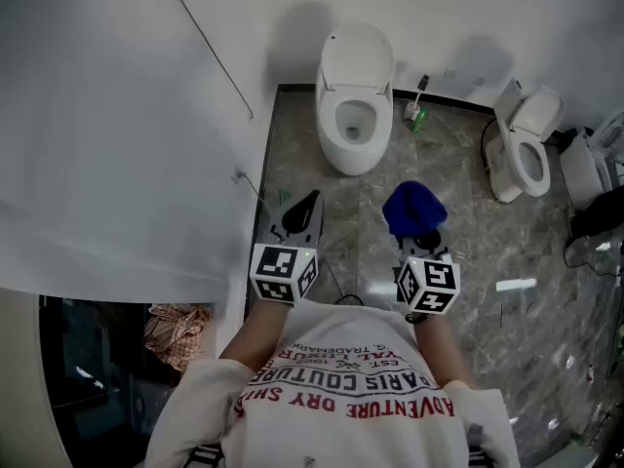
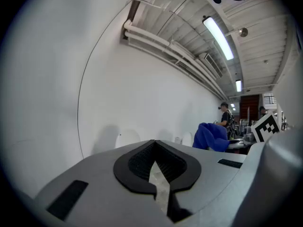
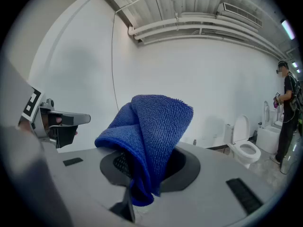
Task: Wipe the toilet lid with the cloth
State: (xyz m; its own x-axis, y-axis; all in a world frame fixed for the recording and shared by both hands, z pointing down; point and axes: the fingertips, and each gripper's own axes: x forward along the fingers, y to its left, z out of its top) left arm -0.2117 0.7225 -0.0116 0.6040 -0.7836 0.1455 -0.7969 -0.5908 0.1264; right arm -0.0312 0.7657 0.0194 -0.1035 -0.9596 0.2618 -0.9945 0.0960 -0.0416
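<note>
Cloth (image 3: 154, 131), blue nubby terry, hangs folded, pinched by right gripper (image 3: 142, 174) fingers (image 3: 189, 167).

Grey marble floor (image 1: 468, 261), white wall (image 1: 117, 115)

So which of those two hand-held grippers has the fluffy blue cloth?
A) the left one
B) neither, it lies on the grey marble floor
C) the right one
C: the fluffy blue cloth sits pinched between the jaws of the right gripper.

Two toilets: middle toilet (image 1: 354, 96), right toilet (image 1: 525, 144). One cloth (image 1: 413, 208). Two grippers: left gripper (image 1: 308, 203), right gripper (image 1: 419, 232).
</note>
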